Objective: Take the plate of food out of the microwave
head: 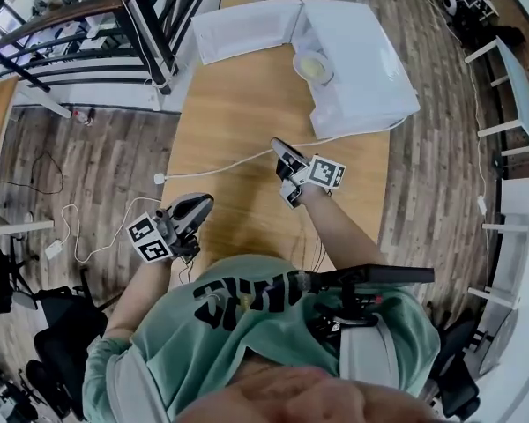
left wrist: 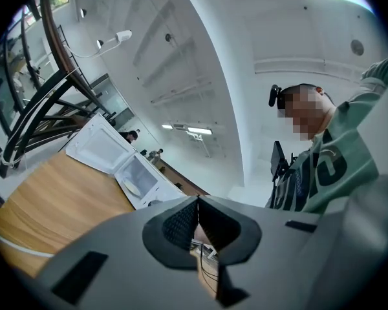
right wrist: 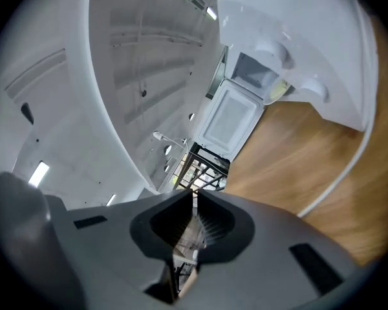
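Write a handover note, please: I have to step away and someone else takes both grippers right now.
Left gripper: jaws shut, empty, low over the near table edge.
Right gripper: jaws shut, empty, above mid-table, pointing toward the microwave.
Microwave: at the table's far end, door swung open.
Plate of food: inside the cavity, untouched.
Done: door is open.
Left: open the jaws, reach in, grip the plate rim, bring it out onto the table.

Open office-like lab space, wood-plank floor (head: 79, 161), white desks (head: 522, 91), black railing (head: 152, 26), loose cables (head: 68, 211)
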Action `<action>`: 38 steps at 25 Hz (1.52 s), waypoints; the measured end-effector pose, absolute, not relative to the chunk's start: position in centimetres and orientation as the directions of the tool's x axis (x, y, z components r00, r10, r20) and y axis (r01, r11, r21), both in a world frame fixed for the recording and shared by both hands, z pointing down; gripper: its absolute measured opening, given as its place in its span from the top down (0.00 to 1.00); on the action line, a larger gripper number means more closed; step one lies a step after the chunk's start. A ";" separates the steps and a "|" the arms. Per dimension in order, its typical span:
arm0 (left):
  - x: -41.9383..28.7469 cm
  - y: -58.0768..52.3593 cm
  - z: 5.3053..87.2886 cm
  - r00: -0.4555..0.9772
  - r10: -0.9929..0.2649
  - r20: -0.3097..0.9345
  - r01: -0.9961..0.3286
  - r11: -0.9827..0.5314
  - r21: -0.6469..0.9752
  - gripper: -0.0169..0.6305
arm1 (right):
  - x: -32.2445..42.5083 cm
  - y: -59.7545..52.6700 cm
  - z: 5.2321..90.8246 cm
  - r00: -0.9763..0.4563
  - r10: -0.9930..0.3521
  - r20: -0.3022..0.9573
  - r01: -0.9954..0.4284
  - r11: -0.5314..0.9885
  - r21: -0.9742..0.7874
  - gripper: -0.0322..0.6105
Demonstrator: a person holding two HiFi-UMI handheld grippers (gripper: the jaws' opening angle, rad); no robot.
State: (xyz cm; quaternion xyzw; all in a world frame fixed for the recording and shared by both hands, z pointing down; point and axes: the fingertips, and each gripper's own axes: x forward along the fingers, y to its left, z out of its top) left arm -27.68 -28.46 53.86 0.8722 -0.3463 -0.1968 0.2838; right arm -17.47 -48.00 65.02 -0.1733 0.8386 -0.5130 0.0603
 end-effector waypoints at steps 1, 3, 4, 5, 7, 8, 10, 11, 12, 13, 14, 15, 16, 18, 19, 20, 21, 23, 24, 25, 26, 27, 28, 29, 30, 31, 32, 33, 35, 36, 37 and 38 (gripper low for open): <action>-28.6 -28.7 54.2 0.675 -0.723 -0.147 -0.498 -0.594 0.632 0.96 | -18.6 -49.5 65.5 -0.925 -0.375 0.070 -0.231 0.404 -0.885 0.94; -30.6 -29.5 55.0 0.658 -0.740 -0.138 -0.521 -0.580 0.626 0.96 | -20.4 -52.8 66.5 -0.900 -0.431 0.063 -0.245 0.382 -0.891 0.94; -31.6 -30.1 55.4 0.650 -0.748 -0.133 -0.534 -0.574 0.620 0.96 | -21.1 -54.6 66.9 -0.882 -0.467 0.061 -0.258 0.371 -0.892 0.94; -32.6 -30.8 55.9 0.642 -0.755 -0.130 -0.545 -0.569 0.616 0.96 | -21.7 -56.4 67.3 -0.862 -0.503 0.060 -0.272 0.360 -0.893 0.94; -34.3 -32.2 56.6 0.629 -0.765 -0.136 -0.555 -0.565 0.611 0.96 | -22.4 -59.8 68.0 -0.817 -0.574 0.057 -0.304 0.344 -0.889 0.94; -35.1 -32.9 57.0 0.625 -0.768 -0.140 -0.557 -0.565 0.609 0.96 | -22.6 -61.4 68.2 -0.791 -0.610 0.057 -0.322 0.336 -0.885 0.94; -36.2 -34.5 57.9 0.625 -0.767 -0.146 -0.557 -0.569 0.605 0.96 | -22.4 -64.4 68.8 -0.733 -0.677 0.057 -0.359 0.315 -0.879 0.94; -36.8 -35.3 58.3 0.625 -0.766 -0.150 -0.558 -0.573 0.601 0.96 | -22.2 -65.8 69.1 -0.705 -0.707 0.057 -0.373 0.302 -0.877 0.92; -37.2 -36.1 58.6 0.626 -0.764 -0.153 -0.558 -0.577 0.596 0.96 | -22.0 -67.0 69.5 -0.680 -0.731 0.058 -0.384 0.287 -0.877 0.86; -37.7 -37.0 59.0 0.627 -0.763 -0.156 -0.560 -0.581 0.590 0.96 | -21.8 -68.1 69.9 -0.657 -0.751 0.060 -0.394 0.275 -0.877 0.84; -38.2 -37.8 59.3 0.626 -0.763 -0.159 -0.563 -0.584 0.585 0.96 | -21.6 -69.1 70.3 -0.638 -0.767 0.063 -0.405 0.265 -0.875 0.84; -38.7 -38.6 59.6 0.623 -0.765 -0.163 -0.567 -0.585 0.580 0.96 | -21.4 -70.0 70.7 -0.620 -0.782 0.065 -0.414 0.256 -0.874 0.83; -39.2 -39.3 59.8 0.617 -0.769 -0.170 -0.570 -0.585 0.577 0.96 | -21.0 -70.8 71.1 -0.600 -0.797 0.065 -0.417 0.242 -0.876 0.80; -40.1 -40.5 60.4 0.597 -0.779 -0.189 -0.572 -0.579 0.581 0.96 | -20.2 -72.3 72.2 -0.551 -0.832 0.061 -0.402 0.201 -0.894 0.79; -40.6 -40.9 60.7 0.587 -0.785 -0.198 -0.570 -0.574 0.588 0.96 | -19.7 -73.0 72.7 -0.525 -0.849 0.054 -0.384 0.180 -0.906 0.78; -41.0 -41.3 61.1 0.578 -0.790 -0.203 -0.567 -0.569 0.596 0.96 | -19.3 -73.7 73.1 -0.499 -0.865 0.043 -0.362 0.163 -0.918 0.72; -41.3 -41.5 61.5 0.574 -0.793 -0.205 -0.564 -0.564 0.604 0.96 | -18.9 -74.3 73.4 -0.474 -0.880 0.033 -0.341 0.149 -0.928 0.71; -41.6 -41.8 62.2 0.574 -0.794 -0.199 -0.558 -0.557 0.615 0.96 | -18.1 -75.5 74.1 -0.424 -0.905 0.018 -0.308 0.125 -0.943 0.71; -41.6 -41.9 62.6 0.576 -0.794 -0.194 -0.557 -0.555 0.618 0.96 | -17.6 -76.1 74.4 -0.395 -0.918 0.016 -0.293 0.110 -0.950 0.71; -41.7 -42.0 62.9 0.577 -0.795 -0.188 -0.557 -0.551 0.621 0.96 | -17.3 -76.6 74.7 -0.367 -0.930 0.016 -0.279 0.094 -0.956 0.71; -41.7 -42.1 63.3 0.576 -0.797 -0.183 -0.557 -0.547 0.625 0.96 | -17.0 -77.1 75.0 -0.346 -0.938 0.019 -0.267 0.079 -0.960 0.71; -41.7 -42.1 63.6 0.574 -0.799 -0.179 -0.556 -0.541 0.631 0.96 | -16.9 -77.5 75.3 -0.332 -0.943 0.021 -0.254 0.068 -0.965 0.71; -41.8 -42.1 63.9 0.572 -0.801 -0.176 -0.554 -0.535 0.638 0.96 | -16.9 -77.8 75.4 -0.321 -0.947 0.021 -0.241 0.061 -0.969 0.71; -41.8 -42.0 64.2 0.570 -0.803 -0.173 -0.552 -0.530 0.644 0.96 | -16.9 -78.0 75.4 -0.309 -0.951 0.019 -0.226 0.054 -0.973 0.71; -41.8 -42.0 64.5 0.568 -0.805 -0.170 -0.550 -0.525 0.650 0.96 | -16.9 -78.3 75.4 -0.293 -0.956 0.018 -0.214 0.047 -0.976 0.71; -41.8 -42.1 64.8 0.567 -0.806 -0.167 -0.548 -0.521 0.655 0.96 | -16.7 -78.6 75.4 -0.273 -0.962 0.017 -0.205 0.041 -0.978 0.71; -41.9 -42.1 65.0 0.566 -0.807 -0.165 -0.545 -0.517 0.660 0.96 | -16.4 -78.9 75.5 -0.252 -0.968 0.017 -0.201 0.035 -0.979 0.71; -41.8 -42.2 65.3 0.567 -0.807 -0.163 -0.540 -0.514 0.666 0.96 | -16.1 -79.1 75.5 -0.233 -0.972 0.019 -0.202 0.029 -0.979 0.71; -41.6 -42.2 65.7 0.572 -0.804 -0.160 -0.532 -0.512 0.674 0.96 | -15.6 -79.6 75.7 -0.209 -0.978 0.023 -0.204 0.020 -0.979 0.71; -41.5 -42.2 65.9 0.576 -0.802 -0.157 -0.530 -0.513 0.676 0.96 | -15.4 -79.9 75.8 -0.199 -0.980 0.022 -0.201 0.019 -0.979 0.71; -41.5 -42.2 66.0 0.579 -0.801 -0.155 -0.529 -0.513 0.676 0.96 | -15.2 -80.1 76.0 -0.187 -0.982 0.019 -0.194 0.018 -0.981 0.71; -41.4 -42.2 66.1 0.580 -0.801 -0.152 -0.529 -0.512 0.677 0.96 | -14.9 -80.4 76.1 -0.172 -0.985 0.014 -0.187 0.018 -0.982 0.71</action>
